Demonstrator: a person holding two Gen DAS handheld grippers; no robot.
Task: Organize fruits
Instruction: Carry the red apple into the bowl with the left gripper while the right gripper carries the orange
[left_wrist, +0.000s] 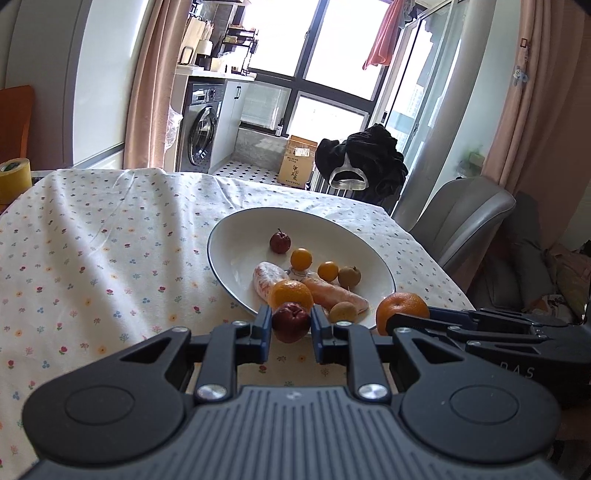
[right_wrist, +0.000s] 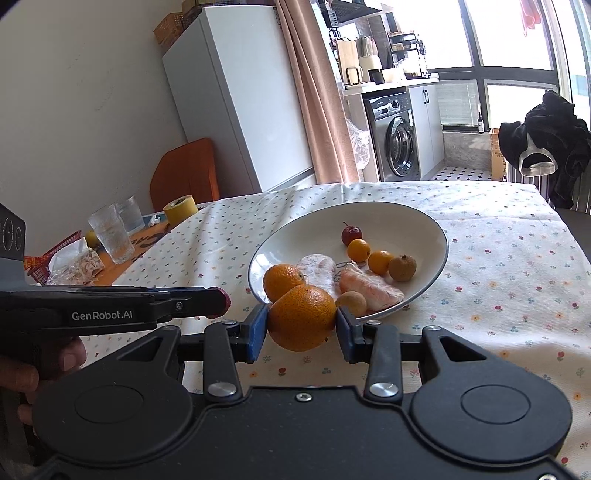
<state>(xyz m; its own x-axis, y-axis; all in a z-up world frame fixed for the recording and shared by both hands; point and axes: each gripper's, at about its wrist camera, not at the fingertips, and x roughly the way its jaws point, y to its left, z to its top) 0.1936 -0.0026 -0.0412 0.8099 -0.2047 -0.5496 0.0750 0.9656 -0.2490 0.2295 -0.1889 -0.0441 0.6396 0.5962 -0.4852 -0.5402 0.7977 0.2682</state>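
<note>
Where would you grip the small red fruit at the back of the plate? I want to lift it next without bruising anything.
Grip the small red fruit across its round middle, coming from above and the plate's far side. It sits apart from the yellow fruit, with bare plate behind it. Its stem points up, so set the jaws on either side of the stem.

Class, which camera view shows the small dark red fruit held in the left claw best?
The left wrist view: the red fruit sits centred between the left claw's pads. In the right wrist view only a red sliver shows at that claw's tip.
</note>
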